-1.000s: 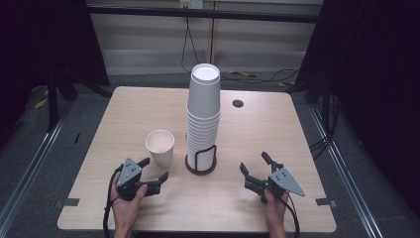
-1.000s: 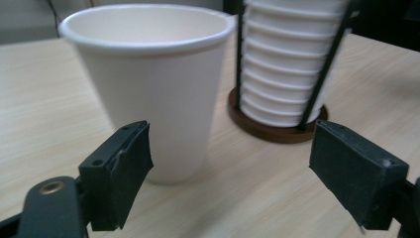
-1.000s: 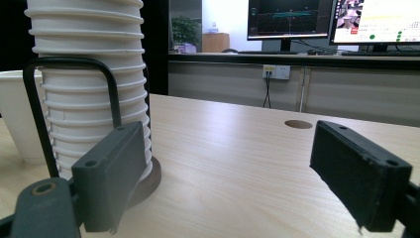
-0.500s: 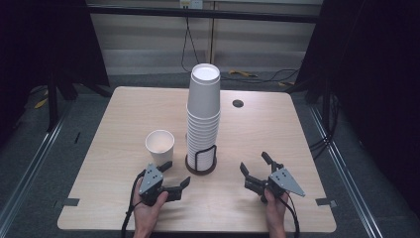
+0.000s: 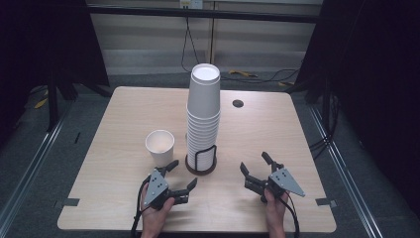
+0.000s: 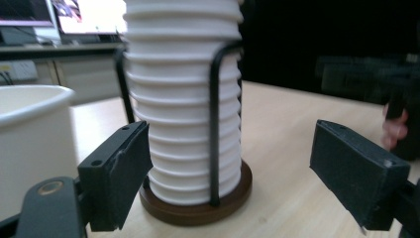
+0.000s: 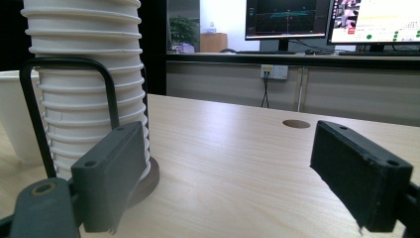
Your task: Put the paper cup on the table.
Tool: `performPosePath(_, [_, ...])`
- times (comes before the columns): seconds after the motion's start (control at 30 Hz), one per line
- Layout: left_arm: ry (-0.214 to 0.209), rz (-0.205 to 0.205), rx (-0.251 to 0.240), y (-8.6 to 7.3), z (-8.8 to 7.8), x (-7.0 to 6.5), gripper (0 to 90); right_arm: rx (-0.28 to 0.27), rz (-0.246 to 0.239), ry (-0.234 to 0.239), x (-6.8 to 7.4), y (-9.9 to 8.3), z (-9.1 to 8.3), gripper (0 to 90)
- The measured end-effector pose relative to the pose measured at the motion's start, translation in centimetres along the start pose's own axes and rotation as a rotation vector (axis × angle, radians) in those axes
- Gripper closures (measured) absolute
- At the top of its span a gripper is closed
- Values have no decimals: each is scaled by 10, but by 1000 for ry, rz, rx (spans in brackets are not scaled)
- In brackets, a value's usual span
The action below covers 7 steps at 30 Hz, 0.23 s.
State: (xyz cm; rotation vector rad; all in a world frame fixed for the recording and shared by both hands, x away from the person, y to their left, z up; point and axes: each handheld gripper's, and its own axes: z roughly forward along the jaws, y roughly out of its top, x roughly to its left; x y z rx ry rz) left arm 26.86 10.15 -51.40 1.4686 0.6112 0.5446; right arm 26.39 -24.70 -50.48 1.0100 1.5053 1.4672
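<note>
Two grippers rested low near the table's (image 5: 109,148) front edge in the high view: your left gripper (image 5: 179,174) stood open and empty just in front of the single cup (image 5: 160,147), while your right gripper (image 5: 254,167) held its jaws apart, well right of the cup stack (image 5: 203,116) in its holder (image 5: 201,161). Through the left gripper view, your jaws, having just been opening, framed the stack (image 6: 183,99) with nothing between them. Through the right gripper view, the stack (image 7: 84,74) stood at left, beyond the parted, empty jaws.
</note>
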Motion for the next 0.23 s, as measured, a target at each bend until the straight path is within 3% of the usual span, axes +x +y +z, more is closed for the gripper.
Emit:
performPosePath(0.07, [-13,23,12,1,0,0,157,0,0,0,0,0,0,137])
performPosePath(0.17, [-18,23,11,1,0,2,157,2,-2,5,0,0,0,140])
performPosePath(0.23, [-12,2,11,0,0,0,157,15,-1,8,0,1,0,137])
